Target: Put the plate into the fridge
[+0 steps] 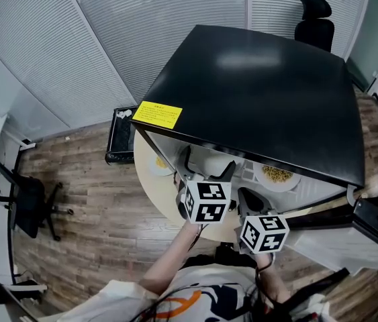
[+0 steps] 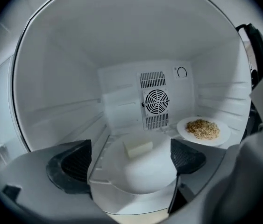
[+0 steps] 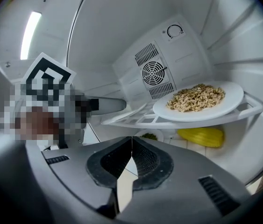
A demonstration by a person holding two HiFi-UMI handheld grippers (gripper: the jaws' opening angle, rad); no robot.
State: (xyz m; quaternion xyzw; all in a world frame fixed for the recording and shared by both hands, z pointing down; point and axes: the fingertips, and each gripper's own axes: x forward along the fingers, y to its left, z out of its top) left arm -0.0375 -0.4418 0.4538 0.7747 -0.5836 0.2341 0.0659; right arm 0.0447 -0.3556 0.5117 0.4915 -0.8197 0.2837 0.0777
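A white plate (image 2: 143, 169) with a pale block (image 2: 138, 148) on it rests on the fridge's white shelf (image 2: 98, 160). My left gripper (image 2: 131, 158) is open, its jaws wide on either side of the plate and the pads off it. In the head view the left gripper (image 1: 207, 171) reaches into the open fridge (image 1: 256, 92). My right gripper (image 3: 131, 146) is shut on nothing and held just outside, below the shelf. A second plate (image 3: 199, 99) with grains sits on the shelf to the right.
A fan grille (image 2: 155, 101) is in the fridge's back wall. Under the shelf lie a yellow thing (image 3: 201, 135) and a small dish with something green (image 3: 149, 136). Office chairs (image 1: 31, 203) stand on the wooden floor at the left and beyond the fridge.
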